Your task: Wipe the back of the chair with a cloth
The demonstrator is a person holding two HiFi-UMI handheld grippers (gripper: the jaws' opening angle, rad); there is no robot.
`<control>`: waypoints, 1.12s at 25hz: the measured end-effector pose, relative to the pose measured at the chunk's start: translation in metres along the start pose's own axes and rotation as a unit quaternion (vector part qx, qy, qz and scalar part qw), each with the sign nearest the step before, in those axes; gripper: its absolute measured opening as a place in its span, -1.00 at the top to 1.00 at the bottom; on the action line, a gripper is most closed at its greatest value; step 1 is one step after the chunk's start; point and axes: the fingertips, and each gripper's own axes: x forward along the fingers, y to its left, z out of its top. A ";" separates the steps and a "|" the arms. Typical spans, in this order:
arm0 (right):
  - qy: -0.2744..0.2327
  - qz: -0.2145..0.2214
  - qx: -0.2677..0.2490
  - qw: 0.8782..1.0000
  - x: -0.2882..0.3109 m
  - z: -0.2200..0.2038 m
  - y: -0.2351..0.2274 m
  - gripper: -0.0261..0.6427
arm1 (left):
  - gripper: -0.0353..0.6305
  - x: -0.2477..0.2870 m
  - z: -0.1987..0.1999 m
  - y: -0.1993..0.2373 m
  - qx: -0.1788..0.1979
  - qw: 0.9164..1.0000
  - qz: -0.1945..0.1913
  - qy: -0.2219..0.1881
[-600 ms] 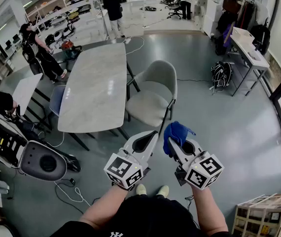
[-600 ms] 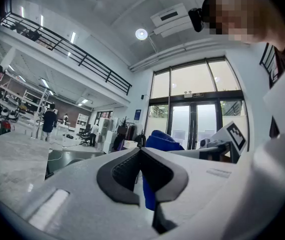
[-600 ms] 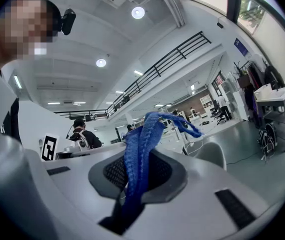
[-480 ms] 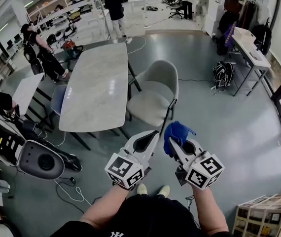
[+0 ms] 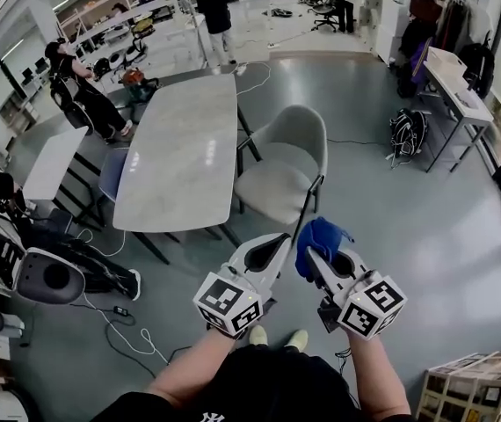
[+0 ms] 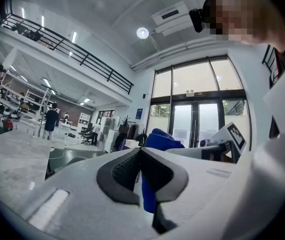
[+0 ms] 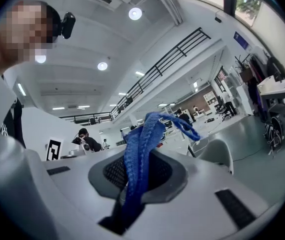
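I see right gripper (image 5: 314,255) clamped on blue cloth (image 5: 323,236), left gripper (image 5: 277,240) closed empty, grey chair (image 5: 287,167) at table's (image 5: 178,161) long edge.

Quick tally of your stuff
You had two grippers, left gripper (image 5: 273,243) and right gripper (image 5: 313,257), one blue cloth (image 5: 323,234), one grey chair (image 5: 287,161).

The cloth (image 5: 321,240) is bright royal blue with a ribbed knit weave. The left gripper (image 5: 275,241) and right gripper (image 5: 312,255) are pale grey-white with black pads (image 7: 160,173), and their cubes (image 5: 228,304) bear black-and-white square markers. At twelve o'clock the chair (image 5: 290,161) is light grey-beige on black legs. At ten o'clock the table (image 5: 180,148) top is pale marbled grey. The floor (image 5: 409,218) is glossy blue-grey.
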 end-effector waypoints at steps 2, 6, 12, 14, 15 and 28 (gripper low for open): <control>-0.010 0.005 0.013 1.000 -0.003 0.004 -0.004 0.74 | 0.87 0.000 -0.001 0.002 -0.005 1.000 0.003 0.000; -0.022 -0.013 0.026 0.999 -0.016 0.009 -0.022 0.74 | 0.87 0.000 -0.004 0.006 -0.007 1.000 0.016 0.003; -0.032 -0.034 0.043 0.998 -0.035 0.013 -0.054 0.74 | 0.87 0.012 -0.013 0.007 -0.005 0.999 0.036 0.006; -0.035 -0.036 0.047 0.998 -0.037 0.014 -0.063 0.74 | 0.87 0.017 -0.015 0.010 -0.005 0.999 0.043 0.008; -0.035 -0.038 0.049 0.997 -0.037 0.015 -0.067 0.74 | 0.87 0.019 -0.015 0.013 -0.005 0.999 0.047 0.010; -0.007 -0.063 0.048 0.997 0.025 0.017 -0.128 0.74 | 0.87 0.075 -0.022 0.093 -0.018 0.998 0.063 0.007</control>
